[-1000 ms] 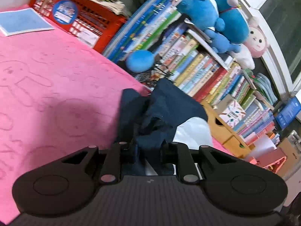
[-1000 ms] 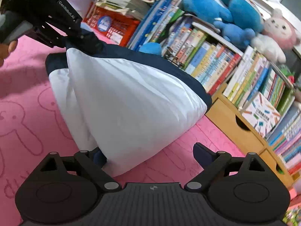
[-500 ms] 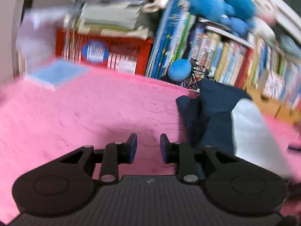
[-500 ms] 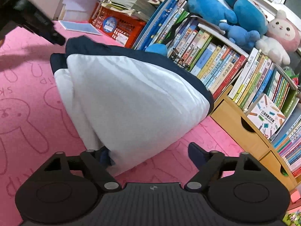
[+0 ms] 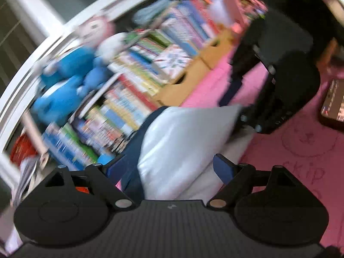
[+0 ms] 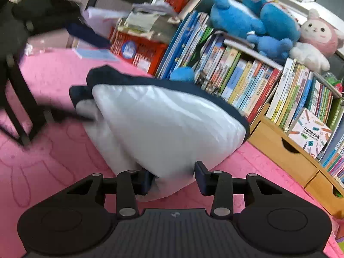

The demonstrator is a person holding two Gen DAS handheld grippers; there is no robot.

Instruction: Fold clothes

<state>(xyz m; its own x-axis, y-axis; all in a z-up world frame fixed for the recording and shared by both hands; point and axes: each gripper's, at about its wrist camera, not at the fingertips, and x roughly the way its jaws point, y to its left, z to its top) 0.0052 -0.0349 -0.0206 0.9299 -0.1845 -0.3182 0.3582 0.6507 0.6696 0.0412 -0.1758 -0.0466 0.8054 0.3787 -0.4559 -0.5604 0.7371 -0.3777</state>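
A white garment with navy trim (image 6: 163, 124) lies bunched on the pink mat (image 6: 53, 150). My right gripper (image 6: 174, 177) has its jaws narrowed onto the near corner, and cloth fills the gap between its blue pads. The left wrist view is blurred. There the same garment (image 5: 182, 133) sits between the wide-apart fingers of my open left gripper (image 5: 169, 166), whose pads do not press it. The black body of the right gripper (image 5: 286, 94) shows at the garment's far corner.
A packed bookshelf (image 6: 247, 75) topped with blue plush toys (image 6: 253, 19) runs behind the garment. Wooden drawers (image 6: 286, 150) stand at the right and a red crate (image 6: 137, 49) at the back. A dark screen device (image 5: 333, 105) lies on the mat.
My left gripper let go of the navy end, swung round the garment and opened wide. My right gripper's jaws narrowed from wide open onto the white corner.
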